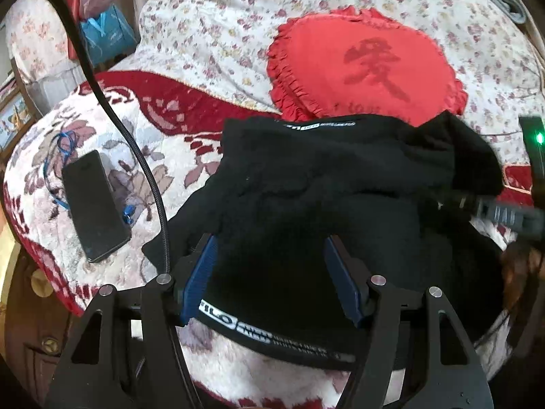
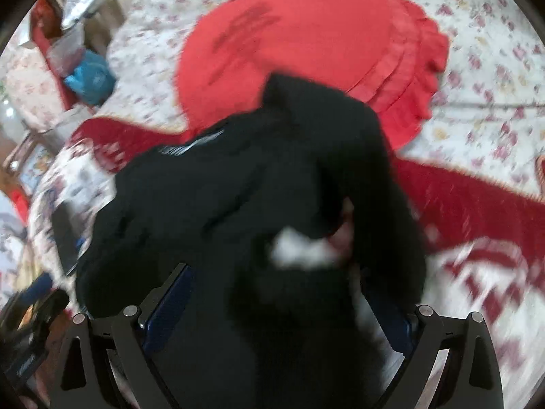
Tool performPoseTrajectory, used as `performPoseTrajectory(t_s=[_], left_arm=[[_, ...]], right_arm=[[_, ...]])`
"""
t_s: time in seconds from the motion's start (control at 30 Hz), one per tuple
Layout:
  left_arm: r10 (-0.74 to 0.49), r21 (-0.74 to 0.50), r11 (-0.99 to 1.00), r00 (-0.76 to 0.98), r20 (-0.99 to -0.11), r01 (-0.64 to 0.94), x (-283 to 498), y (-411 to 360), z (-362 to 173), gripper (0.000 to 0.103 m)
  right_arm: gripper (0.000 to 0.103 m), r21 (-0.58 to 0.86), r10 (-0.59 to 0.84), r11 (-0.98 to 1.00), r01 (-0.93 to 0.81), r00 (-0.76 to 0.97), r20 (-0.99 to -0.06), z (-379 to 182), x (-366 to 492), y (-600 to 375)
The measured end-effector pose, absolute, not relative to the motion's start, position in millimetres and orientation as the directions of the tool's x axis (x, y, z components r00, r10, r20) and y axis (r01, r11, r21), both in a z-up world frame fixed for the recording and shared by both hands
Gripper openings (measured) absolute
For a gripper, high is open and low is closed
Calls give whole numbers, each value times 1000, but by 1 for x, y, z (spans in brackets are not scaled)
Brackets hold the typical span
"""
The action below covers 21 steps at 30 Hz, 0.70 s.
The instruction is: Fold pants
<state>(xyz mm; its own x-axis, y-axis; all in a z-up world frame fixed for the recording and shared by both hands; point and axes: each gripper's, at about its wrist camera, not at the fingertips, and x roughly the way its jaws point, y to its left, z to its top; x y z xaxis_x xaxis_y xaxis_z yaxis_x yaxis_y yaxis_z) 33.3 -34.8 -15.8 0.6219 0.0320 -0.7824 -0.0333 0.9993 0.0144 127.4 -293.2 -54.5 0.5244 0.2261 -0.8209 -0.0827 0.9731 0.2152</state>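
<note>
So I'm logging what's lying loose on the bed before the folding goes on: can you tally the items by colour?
Black: 2 (pants, phone)
Red: 1 (heart-shaped frilled cushion)
Blue: 1 (cord by the phone)
Total: 4

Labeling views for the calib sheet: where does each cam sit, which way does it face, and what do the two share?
Left wrist: on the left gripper, angled down at the black pants; own open blue fingers show, phone at left.
Right wrist: on the right gripper, angled down over the pants; blurred, its jaws straddle the fabric.
Shared: pants, red pillow, floral bedding.
</note>
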Motion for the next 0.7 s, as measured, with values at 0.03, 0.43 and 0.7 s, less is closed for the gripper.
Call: performPoseTrajectory(t_s=[0.03, 0.43, 0.7], left_arm=[[32, 12, 999, 617, -787, -35, 36, -34, -18, 65], [29, -39, 994, 576, -817, -106, 42, 6, -31, 65], [13, -76, 988, 570, -821, -131, 29, 16, -28, 65]], right_arm=[[97, 185, 187, 981, -59, 545, -817, -52, 139, -301], [92, 201, 174, 980, -15, 559, -810, -25, 124, -358], [39, 267, 282, 958, -100, 468, -837, -77, 91, -338]])
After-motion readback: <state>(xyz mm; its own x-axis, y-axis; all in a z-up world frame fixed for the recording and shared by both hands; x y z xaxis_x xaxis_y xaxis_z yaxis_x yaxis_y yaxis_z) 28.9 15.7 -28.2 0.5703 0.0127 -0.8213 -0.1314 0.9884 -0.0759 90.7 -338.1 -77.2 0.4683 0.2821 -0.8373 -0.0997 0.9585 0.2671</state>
